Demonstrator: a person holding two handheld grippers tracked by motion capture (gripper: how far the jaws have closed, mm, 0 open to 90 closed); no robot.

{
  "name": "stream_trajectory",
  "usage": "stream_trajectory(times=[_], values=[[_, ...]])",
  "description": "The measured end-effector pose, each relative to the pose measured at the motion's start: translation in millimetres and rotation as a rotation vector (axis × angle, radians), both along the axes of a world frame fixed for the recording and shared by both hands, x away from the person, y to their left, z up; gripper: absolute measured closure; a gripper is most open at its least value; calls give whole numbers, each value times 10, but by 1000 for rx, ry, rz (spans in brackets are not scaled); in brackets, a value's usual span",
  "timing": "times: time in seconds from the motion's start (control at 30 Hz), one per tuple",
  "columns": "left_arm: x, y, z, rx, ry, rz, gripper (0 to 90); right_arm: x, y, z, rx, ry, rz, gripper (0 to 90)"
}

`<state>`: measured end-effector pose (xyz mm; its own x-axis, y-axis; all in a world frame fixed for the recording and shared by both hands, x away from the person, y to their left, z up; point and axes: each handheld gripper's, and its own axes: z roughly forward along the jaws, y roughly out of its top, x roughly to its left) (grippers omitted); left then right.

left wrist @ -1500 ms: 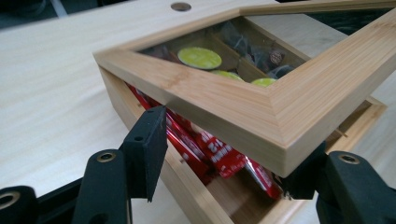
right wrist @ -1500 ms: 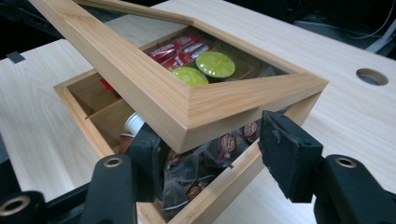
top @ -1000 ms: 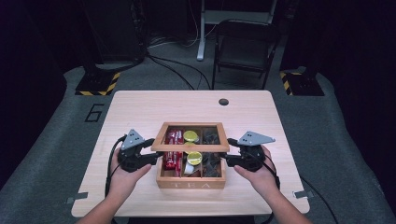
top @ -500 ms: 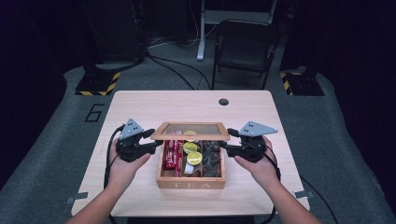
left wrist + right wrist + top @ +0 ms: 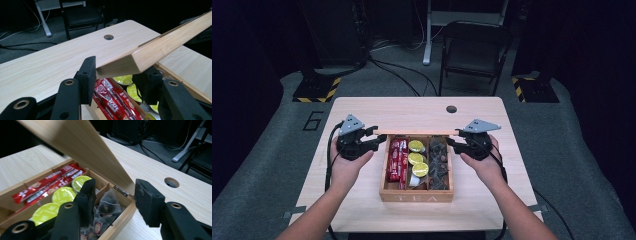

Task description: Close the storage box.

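A wooden tea box [image 5: 417, 192] sits near the front middle of the light wooden desk [image 5: 422, 110], with its hinged lid [image 5: 417, 132] raised and seen nearly edge-on from the high view. The front wall bears the word "TEA". Inside are three long compartments side by side: the left one holds red Nescafé stick sachets [image 5: 397, 160], whose brand name reads clearly in the left gripper view; the middle one holds yellow-green round capsules [image 5: 416, 159] with foil tops; the right one holds dark pyramid tea bags [image 5: 439, 162] in clear wrappers. The left tool [image 5: 374, 141] is at the lid's left end; in the left gripper view the lid's wooden corner [image 5: 140, 58] lies between the two black jaws, which have just been closing, and both pads appear to press on it. The right tool [image 5: 456, 144] is at the lid's right end; in the right gripper view its jaws, also just closing, stand spread with a clear gap, the lid's underside [image 5: 82, 147] slanting above them and a small metal hinge [image 5: 121, 190] visible where lid meets box, no pad pressing on the wood. A large "6" [image 5: 313, 120] is marked on the floor to the left of the desk, and a round cable hole [image 5: 451, 109] sits near the desk's far edge.
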<state>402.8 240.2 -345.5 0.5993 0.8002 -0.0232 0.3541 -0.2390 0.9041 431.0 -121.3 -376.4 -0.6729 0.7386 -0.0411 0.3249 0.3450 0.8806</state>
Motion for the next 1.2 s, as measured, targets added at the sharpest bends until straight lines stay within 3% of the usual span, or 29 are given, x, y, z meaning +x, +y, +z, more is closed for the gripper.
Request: stream_trajectory(times=[0.2, 0.63, 1.2], values=[[42, -12, 47, 15, -8, 9, 549, 155, 7, -70, 11, -1, -3, 558], [126, -16, 138, -14, -23, 31, 560, 348, -17, -137, 38, 8, -10, 604], [102, -13, 110, -18, -30, 55, 529, 389, -43, -150, 63, 17, 15, 592]])
